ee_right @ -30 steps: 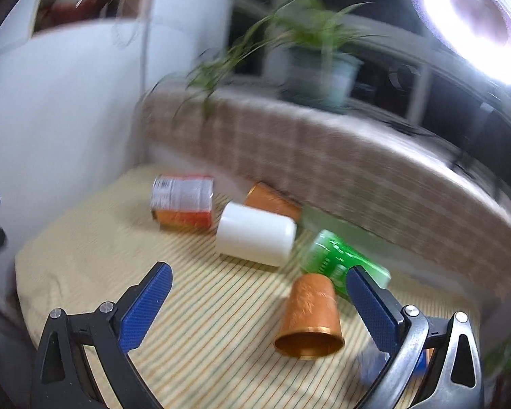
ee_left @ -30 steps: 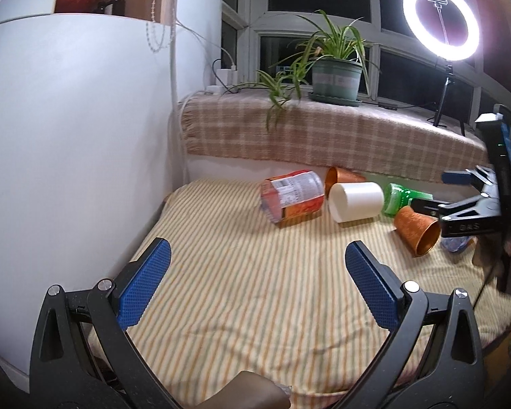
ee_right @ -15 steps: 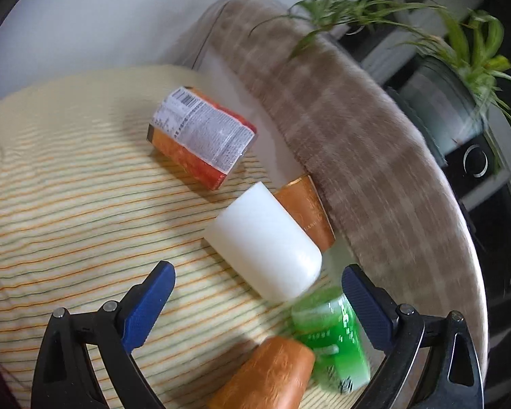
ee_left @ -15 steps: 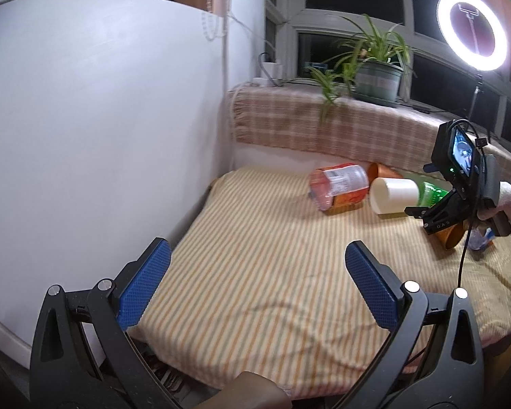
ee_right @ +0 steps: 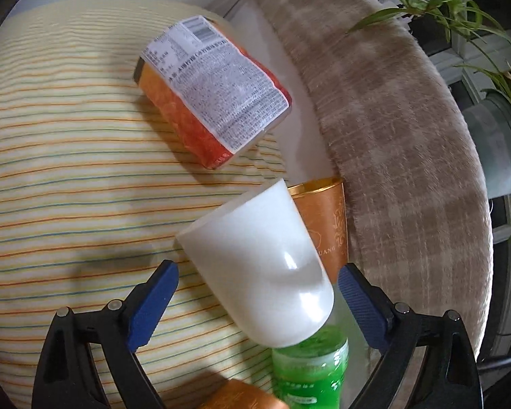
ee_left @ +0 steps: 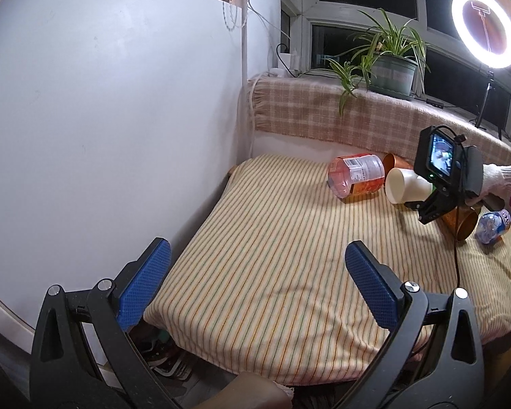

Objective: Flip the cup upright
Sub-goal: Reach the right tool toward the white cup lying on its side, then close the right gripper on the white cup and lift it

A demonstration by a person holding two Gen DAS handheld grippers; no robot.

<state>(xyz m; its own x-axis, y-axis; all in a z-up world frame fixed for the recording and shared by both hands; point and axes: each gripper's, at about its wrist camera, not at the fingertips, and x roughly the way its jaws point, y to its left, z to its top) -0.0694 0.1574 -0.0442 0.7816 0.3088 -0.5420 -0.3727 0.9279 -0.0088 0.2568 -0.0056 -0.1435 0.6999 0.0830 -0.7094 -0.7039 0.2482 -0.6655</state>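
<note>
Beside the orange jar (ee_right: 214,92) the white cup (ee_right: 262,272) is laid on its side between the wide-apart pads of the right gripper (ee_right: 257,303), which should be squeezed gently at its middle before it is tipped up.

Not much readable here tbh. Orange cup (ee_right: 327,220) behind white one: gold letters "UANG" near bottom edge, start of word hidden by white cup, rest just gold floral print. Orange-labelled jar (ee_right: 214,92) lying on side: white label panel with barcode on top and dense block of tiny print, too small to read. Green bottle (ee_right: 310,371): small white label strip low on side, text illegible. In left wrist view, jar label (ee_left: 356,172) only blur.
</note>
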